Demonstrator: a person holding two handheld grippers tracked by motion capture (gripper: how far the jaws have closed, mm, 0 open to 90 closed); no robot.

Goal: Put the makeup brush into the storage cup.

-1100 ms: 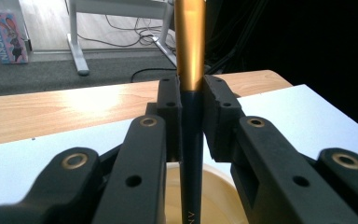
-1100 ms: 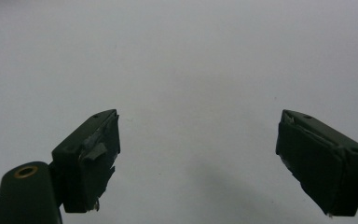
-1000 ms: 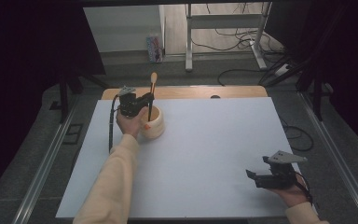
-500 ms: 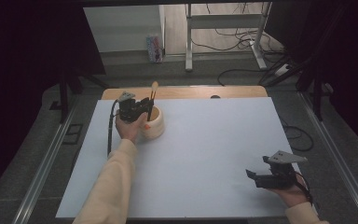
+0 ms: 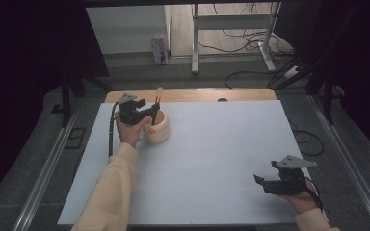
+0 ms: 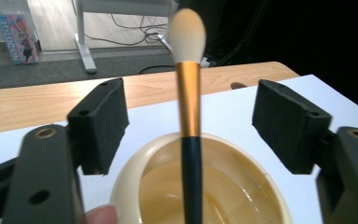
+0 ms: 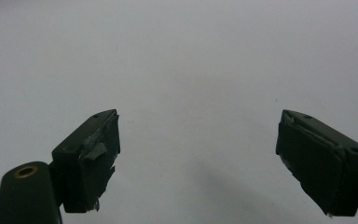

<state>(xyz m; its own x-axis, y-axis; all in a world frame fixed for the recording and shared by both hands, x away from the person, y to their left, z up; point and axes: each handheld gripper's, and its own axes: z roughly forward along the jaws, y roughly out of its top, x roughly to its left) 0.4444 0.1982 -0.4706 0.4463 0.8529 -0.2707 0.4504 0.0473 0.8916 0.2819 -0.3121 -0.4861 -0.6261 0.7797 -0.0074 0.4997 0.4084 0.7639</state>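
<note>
Left gripper view shows my left hand-held gripper [image 6: 186, 126] just opening wide, pads clear of the makeup brush [image 6: 189, 116] standing in the cream cup [image 6: 265, 186]. I'd back straight out without nudging it. Right hand-held gripper [image 5: 265, 182] rests open, empty.

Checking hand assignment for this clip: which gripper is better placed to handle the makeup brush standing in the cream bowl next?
Left. The left gripper sits at the cream bowl, its jaws just opened, with the makeup brush standing free between them. The right gripper rests open over bare white table, far off.
</note>
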